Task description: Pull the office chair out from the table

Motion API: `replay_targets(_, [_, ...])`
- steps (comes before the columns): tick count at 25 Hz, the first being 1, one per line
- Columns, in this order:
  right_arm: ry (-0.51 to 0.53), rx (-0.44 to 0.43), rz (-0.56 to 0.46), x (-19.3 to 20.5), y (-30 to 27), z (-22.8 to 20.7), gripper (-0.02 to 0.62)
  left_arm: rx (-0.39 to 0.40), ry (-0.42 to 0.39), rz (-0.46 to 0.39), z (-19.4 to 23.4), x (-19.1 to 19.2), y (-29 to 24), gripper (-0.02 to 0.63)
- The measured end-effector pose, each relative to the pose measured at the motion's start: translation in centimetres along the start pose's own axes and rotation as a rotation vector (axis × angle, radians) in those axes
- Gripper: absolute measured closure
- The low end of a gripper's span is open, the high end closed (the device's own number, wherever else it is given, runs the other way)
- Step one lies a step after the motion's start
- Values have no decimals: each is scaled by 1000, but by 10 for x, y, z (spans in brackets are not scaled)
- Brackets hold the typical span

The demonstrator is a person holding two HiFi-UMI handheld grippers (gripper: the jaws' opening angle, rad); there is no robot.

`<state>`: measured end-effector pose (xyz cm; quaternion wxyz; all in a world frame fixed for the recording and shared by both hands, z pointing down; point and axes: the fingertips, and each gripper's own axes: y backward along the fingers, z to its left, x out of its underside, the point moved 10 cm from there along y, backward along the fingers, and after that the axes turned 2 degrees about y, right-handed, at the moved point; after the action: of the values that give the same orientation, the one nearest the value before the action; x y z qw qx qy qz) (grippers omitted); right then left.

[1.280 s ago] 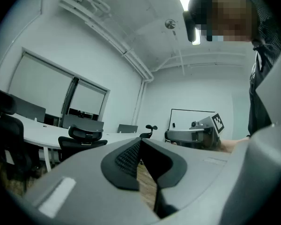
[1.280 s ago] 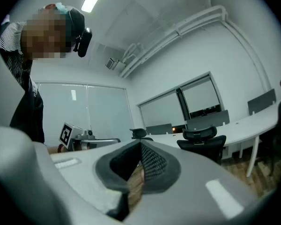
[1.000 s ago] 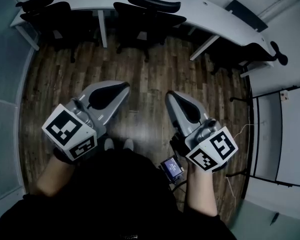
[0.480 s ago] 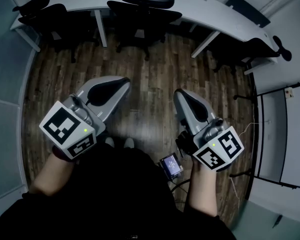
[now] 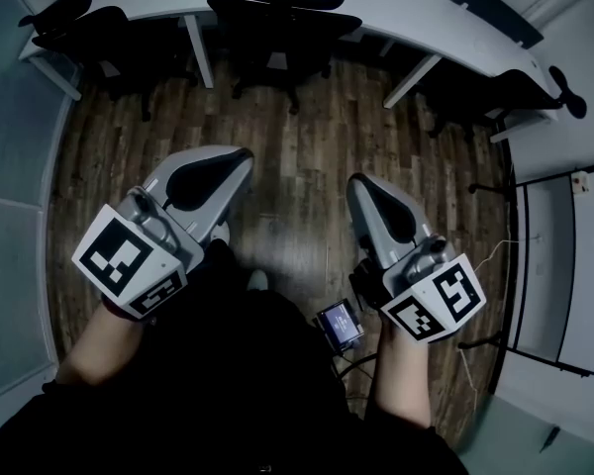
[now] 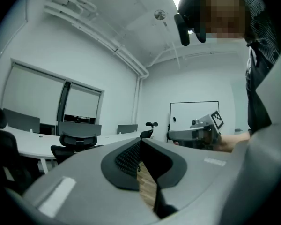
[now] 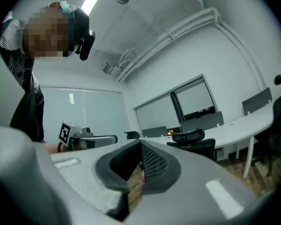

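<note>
The black office chair (image 5: 282, 13) stands tucked under the curved white table (image 5: 396, 18) at the top middle of the head view. It also shows far off in the left gripper view, chair (image 6: 77, 142), and in the right gripper view, chair (image 7: 193, 142). My left gripper (image 5: 240, 158) and right gripper (image 5: 361, 184) hover side by side over the wooden floor, well short of the chair. Both point level toward the table. Each is shut with nothing between its jaws, as the left gripper (image 6: 141, 143) and right gripper (image 7: 140, 146) show up close.
Two more black chairs stand at the table, one at the left (image 5: 89, 28) and one at the right (image 5: 540, 87). White table legs (image 5: 200, 52) flank the middle chair. A small device (image 5: 339, 327) hangs at the person's waist. A glass wall runs along the left.
One foot has stepped forward under the left gripper. Both grippers have shifted slightly over the floor, the right one a little rightward. The table and chairs sit a bit higher in the picture.
</note>
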<state>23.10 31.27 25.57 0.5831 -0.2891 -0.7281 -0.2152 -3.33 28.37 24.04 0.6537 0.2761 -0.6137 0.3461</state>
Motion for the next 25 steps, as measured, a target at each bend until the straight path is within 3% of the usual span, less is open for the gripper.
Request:
replay_targets(3, [13, 6, 1, -6, -15, -8, 595, 61, -52, 5, 10, -3, -10, 601])
replay_targets(14, [74, 40, 20, -35, -93, -41, 595, 98, -7, -27, 107, -19, -54, 601])
replay_targets(20, [103, 72, 29, -47, -147, -54, 595, 185, 72, -20, 166, -23, -79, 601])
replay_targets(23, [110, 99, 31, -53, -170, -60, 595, 231, 70, -10, 192, -27, -96, 601])
replay_targets(25, [105, 126, 35, -56, -183, -64, 595, 280, 63, -57, 204, -33, -110, 601])
